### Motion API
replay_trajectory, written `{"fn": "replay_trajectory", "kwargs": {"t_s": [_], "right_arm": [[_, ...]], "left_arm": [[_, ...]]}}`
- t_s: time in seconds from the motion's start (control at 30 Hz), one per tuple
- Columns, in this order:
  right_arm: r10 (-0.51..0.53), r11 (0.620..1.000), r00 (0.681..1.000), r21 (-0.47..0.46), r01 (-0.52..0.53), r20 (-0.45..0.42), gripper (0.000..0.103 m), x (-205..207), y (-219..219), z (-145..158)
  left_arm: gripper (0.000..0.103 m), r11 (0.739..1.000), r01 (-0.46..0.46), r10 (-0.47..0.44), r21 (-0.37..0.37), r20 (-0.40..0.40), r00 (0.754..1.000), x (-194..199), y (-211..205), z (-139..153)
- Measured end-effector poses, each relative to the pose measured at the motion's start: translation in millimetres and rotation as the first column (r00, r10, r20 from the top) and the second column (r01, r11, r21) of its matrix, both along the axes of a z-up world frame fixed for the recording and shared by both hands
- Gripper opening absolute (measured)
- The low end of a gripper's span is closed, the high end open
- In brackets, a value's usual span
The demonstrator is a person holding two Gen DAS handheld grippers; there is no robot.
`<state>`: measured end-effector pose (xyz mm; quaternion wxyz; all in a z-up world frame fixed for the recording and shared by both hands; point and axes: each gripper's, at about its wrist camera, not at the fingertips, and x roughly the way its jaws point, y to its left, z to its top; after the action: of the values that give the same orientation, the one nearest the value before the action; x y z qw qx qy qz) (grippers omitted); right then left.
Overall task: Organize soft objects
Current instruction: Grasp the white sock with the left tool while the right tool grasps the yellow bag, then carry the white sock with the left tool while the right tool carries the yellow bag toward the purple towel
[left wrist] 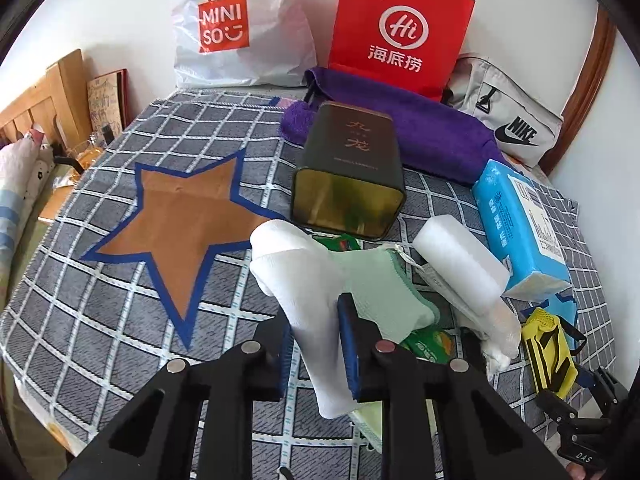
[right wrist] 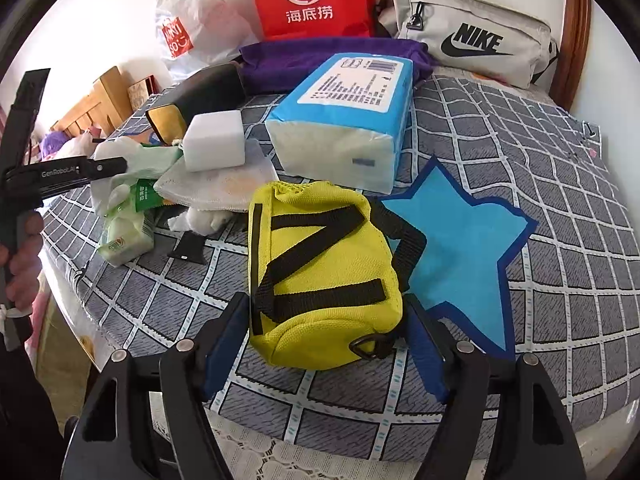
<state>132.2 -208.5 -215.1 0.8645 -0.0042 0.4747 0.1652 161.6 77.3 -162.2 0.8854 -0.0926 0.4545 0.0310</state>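
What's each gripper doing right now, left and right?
Left gripper: closed on the white sock.
Right gripper: open, jaws either side of the yellow pouch, not gripping it.

Tin (left wrist: pixel 352 172) lies centre, towel (left wrist: pixel 420 132) behind it, tissue pack (left wrist: pixel 520 220) right, foam block (left wrist: pixel 456 256) between, pouch (right wrist: pixel 320 276) nearest.

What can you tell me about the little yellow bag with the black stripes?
The yellow bag is a small pouch of what looks like woven fabric, with black straps stitched across it like a letter N. A black strap and a dark ring hang at its near end. It lies on its side on the checked blanket, partly over a blue star. The right hand-held gripper stands open around its near end; whether the pads touch it is unclear.
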Motion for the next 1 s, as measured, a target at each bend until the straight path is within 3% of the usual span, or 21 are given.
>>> {"fn": "replay_trajectory", "kwargs": {"t_s": [0.13, 0.3, 0.4, 0.47, 1.0], "right_arm": [[-0.015, 0.999, 1.000, 0.036, 0.015, -0.004, 0.081, 7, 0, -6], [-0.025, 1.000, 0.999, 0.018, 0.024, 0.028, 0.082, 15, 7, -10], [-0.028, 0.999, 0.999, 0.027, 0.027, 0.039, 0.071, 16, 6, -8], [-0.029, 0.998, 0.999, 0.056, 0.027, 0.028, 0.069, 16, 2, -5], [-0.058, 0.991, 0.990, 0.125, 0.042, 0.127, 0.068, -6, -23, 71]], "left_arm": [[0.018, 1.000, -0.005, 0.006, -0.008, 0.021, 1.000, -4, 4, 13], [0.018, 1.000, -0.010, 0.010, 0.003, 0.047, 0.999, -10, 6, 29], [0.018, 1.000, -0.015, 0.015, -0.003, 0.060, 0.998, -12, 8, 36], [0.018, 1.000, -0.019, 0.019, -0.009, 0.065, 0.998, -13, 10, 39], [0.018, 0.999, 0.002, 0.005, -0.045, 0.148, 0.989, -18, 10, 82]]}}
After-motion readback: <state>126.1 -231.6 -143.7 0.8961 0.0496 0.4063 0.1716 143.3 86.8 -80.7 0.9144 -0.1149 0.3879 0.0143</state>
